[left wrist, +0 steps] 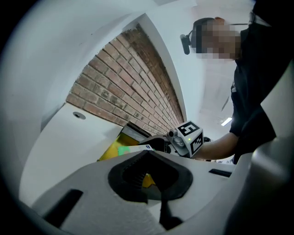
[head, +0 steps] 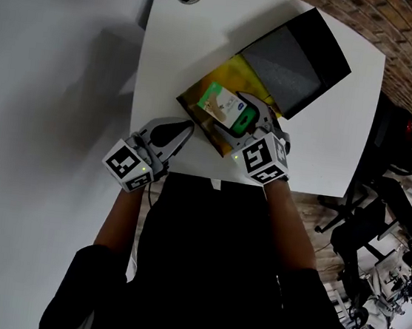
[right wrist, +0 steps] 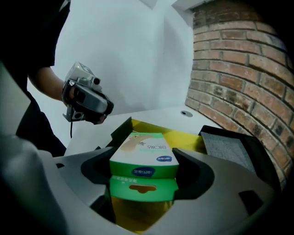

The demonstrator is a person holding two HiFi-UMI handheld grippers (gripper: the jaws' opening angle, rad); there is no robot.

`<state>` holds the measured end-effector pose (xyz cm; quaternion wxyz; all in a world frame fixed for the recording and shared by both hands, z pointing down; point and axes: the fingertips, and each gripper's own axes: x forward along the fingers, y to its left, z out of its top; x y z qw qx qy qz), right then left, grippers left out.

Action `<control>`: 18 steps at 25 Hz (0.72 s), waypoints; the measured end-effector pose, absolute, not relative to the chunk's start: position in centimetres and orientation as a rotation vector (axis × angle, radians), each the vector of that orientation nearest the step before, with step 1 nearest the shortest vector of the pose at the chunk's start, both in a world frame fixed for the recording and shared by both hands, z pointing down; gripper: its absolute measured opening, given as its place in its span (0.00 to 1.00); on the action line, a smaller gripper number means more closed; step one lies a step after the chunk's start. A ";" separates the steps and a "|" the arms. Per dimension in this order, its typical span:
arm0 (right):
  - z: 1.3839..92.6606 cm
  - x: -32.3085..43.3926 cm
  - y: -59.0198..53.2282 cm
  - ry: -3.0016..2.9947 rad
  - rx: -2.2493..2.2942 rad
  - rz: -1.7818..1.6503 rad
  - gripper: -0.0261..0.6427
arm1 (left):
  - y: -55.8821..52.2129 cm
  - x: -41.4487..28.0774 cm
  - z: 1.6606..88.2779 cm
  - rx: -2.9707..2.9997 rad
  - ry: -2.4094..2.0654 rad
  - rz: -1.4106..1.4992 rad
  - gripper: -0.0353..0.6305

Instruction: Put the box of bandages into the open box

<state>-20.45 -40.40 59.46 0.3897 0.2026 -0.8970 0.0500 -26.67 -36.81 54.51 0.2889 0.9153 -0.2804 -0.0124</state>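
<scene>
One release short of done, by my reading. My right gripper (head: 243, 116) has the green-and-white box of bandages (right wrist: 144, 158) squarely between its jaws, clamped on the carton's two long sides, and holds it over the yellow interior of the open box (head: 190, 103) on the white table (head: 208, 26). In the head view the carton sits within the open box's outline, toward the end nearer me. Whether its underside touches the yellow floor or hangs just above it, I cannot tell from any view. The black lid (head: 302, 53), lined with grey foam, lies flipped back beyond, out of the way. My left gripper (head: 183, 130) sits just beside the open box's near-left edge, its jaws together on nothing, and appears to play no part at present. Pickup and carry look complete. What remains, I judge, is to lower the carton to the floor if it is not there, part the jaws and lift the right gripper away.
</scene>
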 end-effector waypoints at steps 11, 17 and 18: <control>61.7 -22.1 -40.0 -2.188 0.388 0.086 0.59 | -35.3 -25.4 55.3 2.401 -0.703 -0.065 0.08; 63.2 -21.6 -40.2 -2.121 0.367 0.090 0.58 | -35.2 -25.9 55.7 2.395 -0.711 -0.072 0.08; 63.4 -21.6 -40.3 -2.105 0.362 0.088 0.59 | -35.2 -26.0 55.8 2.392 -0.712 -0.073 0.08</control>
